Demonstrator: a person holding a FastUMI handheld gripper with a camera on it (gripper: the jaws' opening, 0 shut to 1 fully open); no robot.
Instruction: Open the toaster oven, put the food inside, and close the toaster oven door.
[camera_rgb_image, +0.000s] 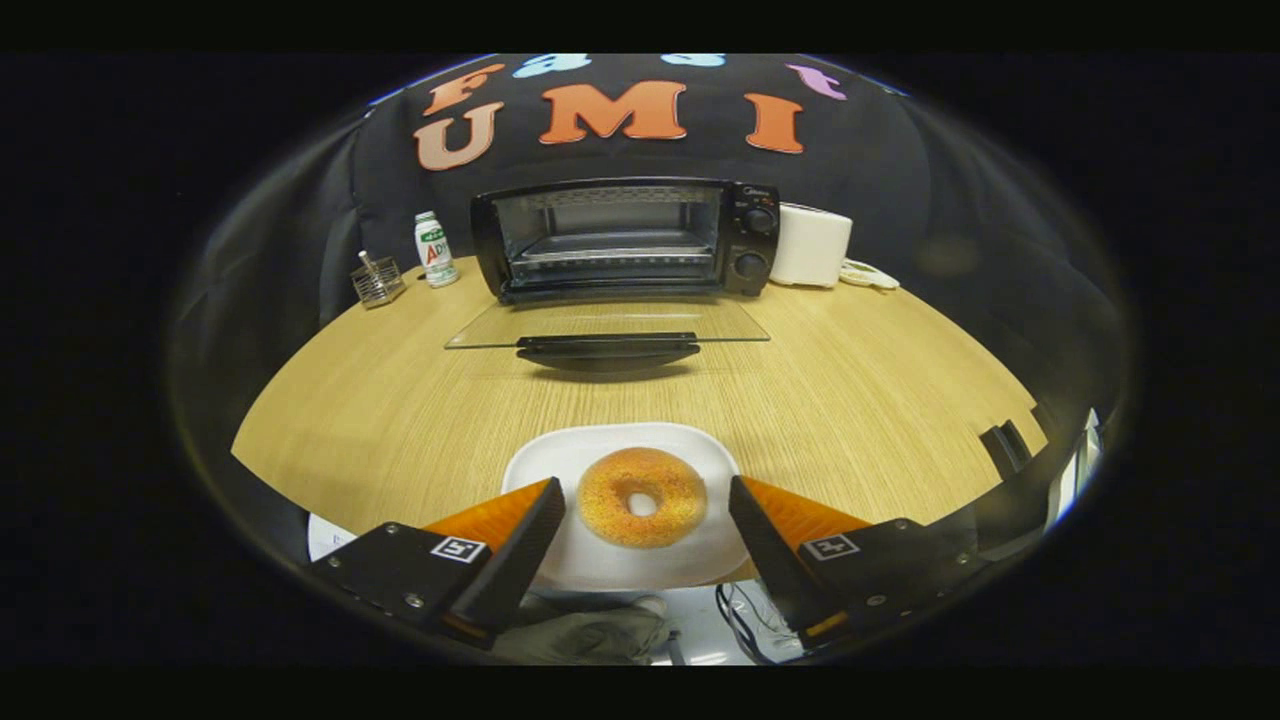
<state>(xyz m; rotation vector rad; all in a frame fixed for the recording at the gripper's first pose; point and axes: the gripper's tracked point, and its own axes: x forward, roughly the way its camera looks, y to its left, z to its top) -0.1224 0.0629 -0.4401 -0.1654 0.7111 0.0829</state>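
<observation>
Our gripper (646, 505) has its two fingers spread wide apart, one on each side of the bagel (642, 496). The fingers (522, 545) are near the bagel but we see a gap on both sides, so they are not pinching it yet.

The bagel is round and golden, with a hole in the middle. It sits alone on a white plate (560, 455) at the near edge of the wooden table (400, 400) — the only food we see on the plate.

Farther away, beyond the plate, stands the black toaster oven (625, 238). Its glass door (608, 325) is already folded down flat toward us, with the dark handle at its front edge. Inside there is a wire rack, and it looks bare.

So we think the opening step is done, and now we are at the picking-up step. Next we need to squeeze the fingers gently on the bagel's sides, lift it, and carry it over the open door onto the rack — softly, so the bagel does not squash or slip
</observation>
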